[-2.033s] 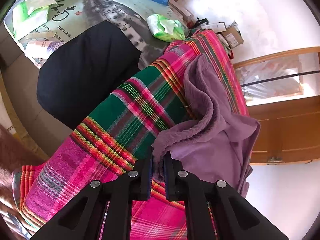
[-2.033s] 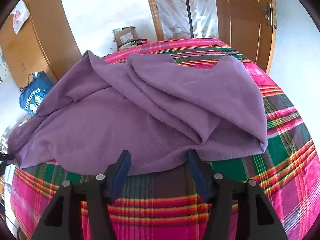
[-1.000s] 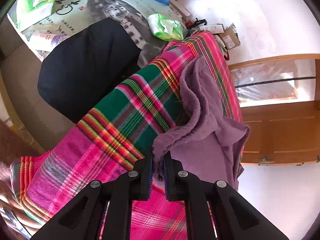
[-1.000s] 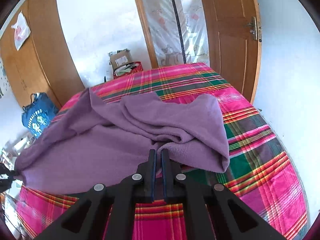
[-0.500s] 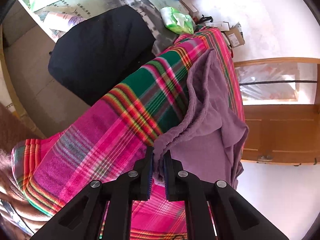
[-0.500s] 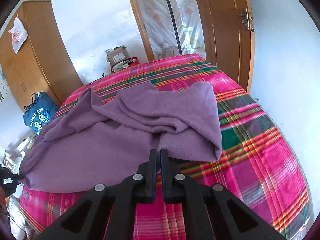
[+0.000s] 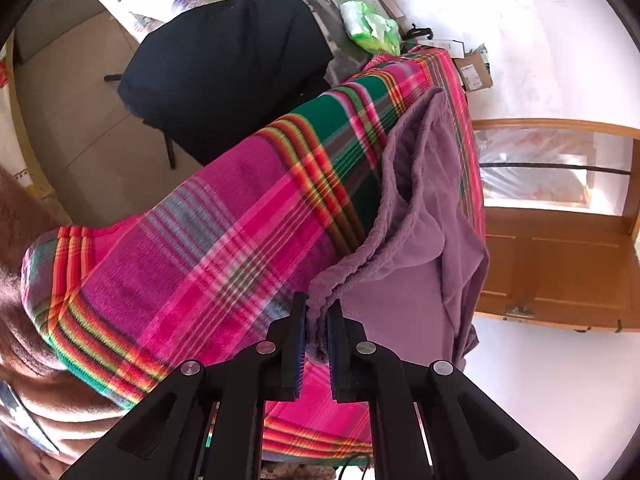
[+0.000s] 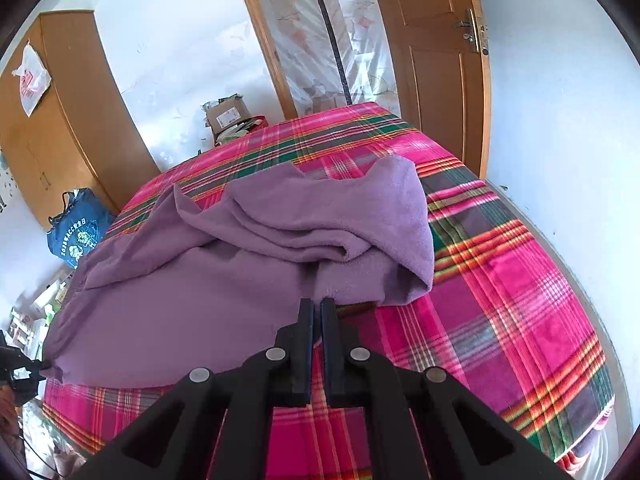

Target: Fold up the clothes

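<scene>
Two grippers work over a bed spread with a pink, green and red plaid blanket [image 8: 500, 280]. Left gripper [image 7: 317, 312]: jaws pinching a corner of the purple fleece garment [image 8: 240, 272], which lies rumpled across the blanket. Right gripper [image 8: 317, 308]: jaws pressed together on the garment's near edge. Left to right behind the bed: wooden wardrobe [image 8: 60, 128], blue bag [image 8: 78, 234], cardboard box [image 8: 226, 114], wooden door [image 8: 432, 40].
</scene>
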The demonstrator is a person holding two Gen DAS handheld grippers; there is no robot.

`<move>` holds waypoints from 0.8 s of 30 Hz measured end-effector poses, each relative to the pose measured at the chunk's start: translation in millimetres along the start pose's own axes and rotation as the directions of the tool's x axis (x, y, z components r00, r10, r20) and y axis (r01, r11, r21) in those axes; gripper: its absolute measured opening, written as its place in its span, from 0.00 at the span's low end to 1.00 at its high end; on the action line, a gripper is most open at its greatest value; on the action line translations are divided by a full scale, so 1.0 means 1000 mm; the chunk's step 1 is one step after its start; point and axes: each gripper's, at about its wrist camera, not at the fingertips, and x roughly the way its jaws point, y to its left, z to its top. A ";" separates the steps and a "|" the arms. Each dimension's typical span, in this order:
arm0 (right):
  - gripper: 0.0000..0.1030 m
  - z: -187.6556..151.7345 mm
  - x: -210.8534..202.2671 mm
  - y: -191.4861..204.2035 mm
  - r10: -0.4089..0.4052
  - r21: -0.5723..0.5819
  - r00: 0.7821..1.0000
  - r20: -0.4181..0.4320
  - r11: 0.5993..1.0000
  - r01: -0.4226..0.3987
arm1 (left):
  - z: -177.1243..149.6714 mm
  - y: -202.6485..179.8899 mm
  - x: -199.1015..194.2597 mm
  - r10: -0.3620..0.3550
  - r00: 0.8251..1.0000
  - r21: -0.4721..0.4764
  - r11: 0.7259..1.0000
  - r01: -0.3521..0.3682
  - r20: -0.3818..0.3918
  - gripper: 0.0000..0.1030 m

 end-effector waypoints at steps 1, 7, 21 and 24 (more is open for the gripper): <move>0.03 -0.002 -0.001 0.000 0.001 0.000 1.000 -0.001 1.000 -0.001 | -0.001 0.001 -0.001 -0.002 1.000 -0.002 1.000 0.002 -0.001 0.09; 0.03 -0.011 -0.013 -0.003 0.003 0.015 1.000 0.007 1.000 -0.004 | -0.005 0.000 -0.008 -0.014 1.000 0.002 1.000 0.014 -0.004 0.09; 0.04 -0.020 -0.024 -0.004 0.026 0.028 0.999 -0.021 0.999 -0.025 | -0.008 0.008 -0.012 -0.024 1.000 -0.036 0.999 0.024 0.007 0.09; 0.04 -0.027 -0.026 -0.005 0.026 0.032 0.999 -0.034 0.999 -0.025 | -0.007 0.010 -0.014 -0.024 1.000 -0.044 0.999 0.025 0.012 0.09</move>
